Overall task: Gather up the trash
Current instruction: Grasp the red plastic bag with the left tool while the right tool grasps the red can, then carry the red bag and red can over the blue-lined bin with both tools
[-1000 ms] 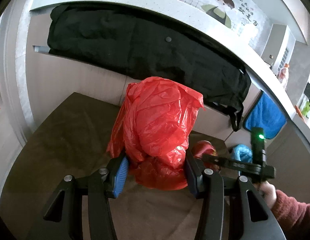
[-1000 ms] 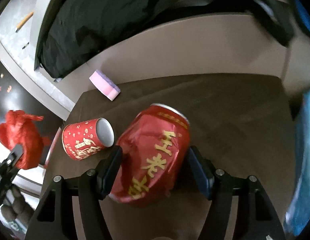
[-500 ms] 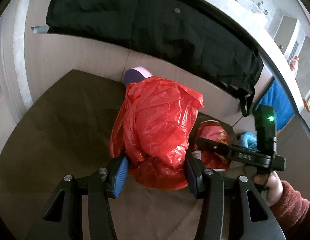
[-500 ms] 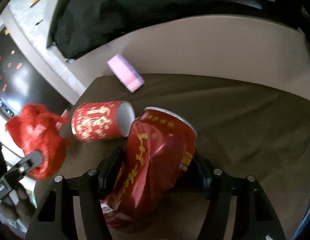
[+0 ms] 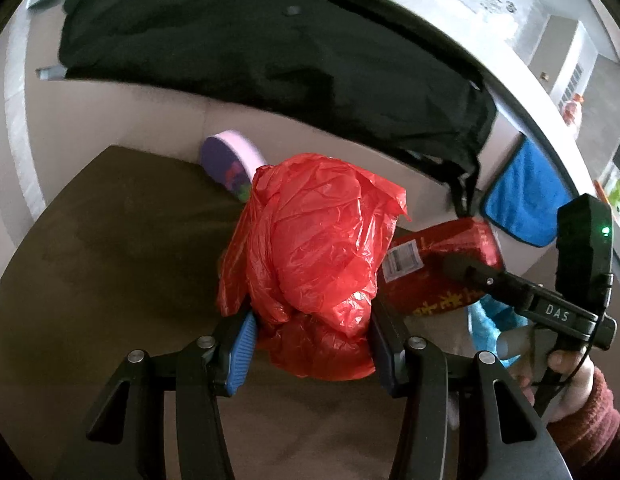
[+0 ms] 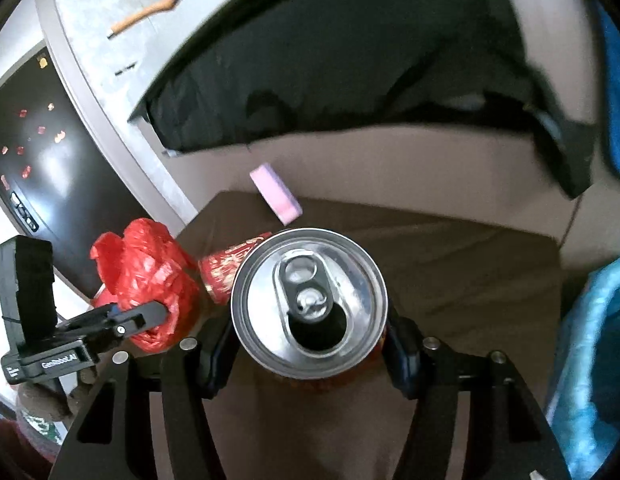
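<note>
A crumpled red plastic bag (image 5: 318, 248) bulges between my left gripper's (image 5: 310, 340) blue pads, which are shut on it above the brown tabletop (image 5: 110, 240). My right gripper (image 6: 310, 344) grips a dented red drink can (image 6: 310, 300) clear of the table, its opened silver top facing the camera; the jaws are closing a little further on it. In the left wrist view the can (image 5: 442, 264) hangs just right of the bag. A red paper cup (image 6: 222, 272) lies on its side behind the can, mostly hidden.
A pink and purple sponge (image 6: 276, 196) leans at the table's back edge. A blue-lined bin (image 6: 590, 360) stands to the right. Black clothing (image 5: 270, 60) drapes from the counter behind, with a blue cloth (image 5: 526, 192) beside it. A hand in a maroon sleeve (image 5: 582, 412) holds the right gripper.
The right gripper lifted the can off the table and rolled, so the can's top now faces its camera. Bag and can have come closer together. The left grip is unchanged.
</note>
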`<state>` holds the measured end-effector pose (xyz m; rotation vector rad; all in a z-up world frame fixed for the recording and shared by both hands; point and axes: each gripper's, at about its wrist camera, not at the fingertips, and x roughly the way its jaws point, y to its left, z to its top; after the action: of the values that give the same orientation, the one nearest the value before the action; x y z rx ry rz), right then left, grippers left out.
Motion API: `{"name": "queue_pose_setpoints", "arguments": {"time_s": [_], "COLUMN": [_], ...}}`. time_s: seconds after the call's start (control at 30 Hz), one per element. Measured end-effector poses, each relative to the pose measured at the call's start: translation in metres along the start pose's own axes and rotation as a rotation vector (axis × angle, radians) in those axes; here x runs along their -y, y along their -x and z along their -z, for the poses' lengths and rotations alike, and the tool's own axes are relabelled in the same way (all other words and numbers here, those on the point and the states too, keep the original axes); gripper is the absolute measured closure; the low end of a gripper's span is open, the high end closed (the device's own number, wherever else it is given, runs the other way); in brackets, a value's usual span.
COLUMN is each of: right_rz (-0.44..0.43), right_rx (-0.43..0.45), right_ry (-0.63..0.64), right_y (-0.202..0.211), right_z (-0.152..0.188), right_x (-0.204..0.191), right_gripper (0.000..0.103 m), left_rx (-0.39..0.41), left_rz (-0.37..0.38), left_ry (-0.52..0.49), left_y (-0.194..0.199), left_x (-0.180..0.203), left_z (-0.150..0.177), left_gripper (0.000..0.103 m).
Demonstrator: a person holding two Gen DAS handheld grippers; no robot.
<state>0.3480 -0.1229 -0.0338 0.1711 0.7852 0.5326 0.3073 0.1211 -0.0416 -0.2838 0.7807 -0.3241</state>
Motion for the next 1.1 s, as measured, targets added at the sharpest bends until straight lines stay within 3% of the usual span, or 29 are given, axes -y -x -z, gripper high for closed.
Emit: {"name": "queue_pose_setpoints", "arguments": {"time_s": [0.3, 0.63, 1.1], "right_rz": [0.029, 0.104, 0.29], "right_rx": [0.099, 0.275, 0.407], "right_ry": [0.043, 0.068, 0.0], "right_y": [0.051, 0.135, 0.247], "right_z": [-0.002, -0.013, 0.009], "right_x": [0.002, 0.016, 0.093], "right_gripper": [0.045, 0.045, 0.045], "left_rx": [0.047, 0.196, 0.182], "left_rz": [0.015, 0.044, 0.142], "left_ry": [-0.062, -0.211, -0.364], "left_y": [0.013, 0.04, 0.001], "left_x": [0.046, 0.133, 0.257], "left_z": [-0.013, -0.035, -0.02], "left_gripper": [0.052, 0.052, 0.052]}}
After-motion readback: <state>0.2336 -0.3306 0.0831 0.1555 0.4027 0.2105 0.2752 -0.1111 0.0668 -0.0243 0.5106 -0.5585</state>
